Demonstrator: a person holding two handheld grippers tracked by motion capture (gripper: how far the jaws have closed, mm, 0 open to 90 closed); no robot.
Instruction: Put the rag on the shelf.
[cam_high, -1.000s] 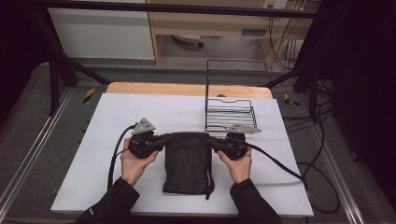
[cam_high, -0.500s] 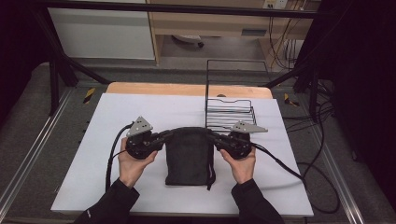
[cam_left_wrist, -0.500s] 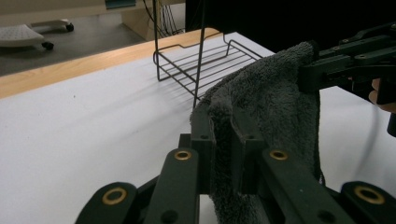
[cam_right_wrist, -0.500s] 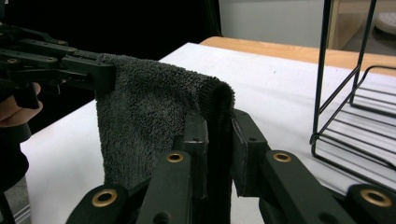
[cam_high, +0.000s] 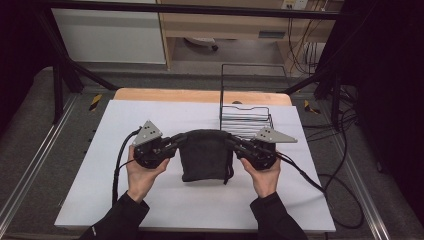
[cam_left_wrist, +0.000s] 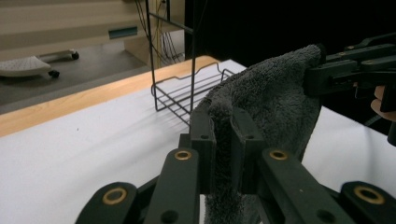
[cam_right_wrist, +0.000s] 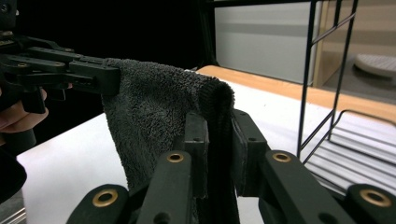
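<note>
A dark grey towel (cam_high: 205, 156) hangs folded above the white table (cam_high: 125, 120), held by its two top corners. My left gripper (cam_high: 179, 140) is shut on the towel's left corner (cam_left_wrist: 223, 116), and my right gripper (cam_high: 231, 142) is shut on its right corner (cam_right_wrist: 215, 100). The cloth sags between them, and its lower edge hangs close over the table. The left gripper view looks across the towel to the other gripper (cam_left_wrist: 348, 70) at the far corner. The right gripper view does the same toward the other gripper (cam_right_wrist: 60, 65).
A black wire rack (cam_high: 246, 116) with a tall back frame stands on the table behind the right hand. A wooden strip (cam_high: 200, 96) runs along the table's far edge. Cables (cam_high: 300, 172) trail from both grippers across the table.
Both hands have risen and moved slightly away from the person, lifting the towel so less of it lies on the table. Both grips on the corners are unchanged.
</note>
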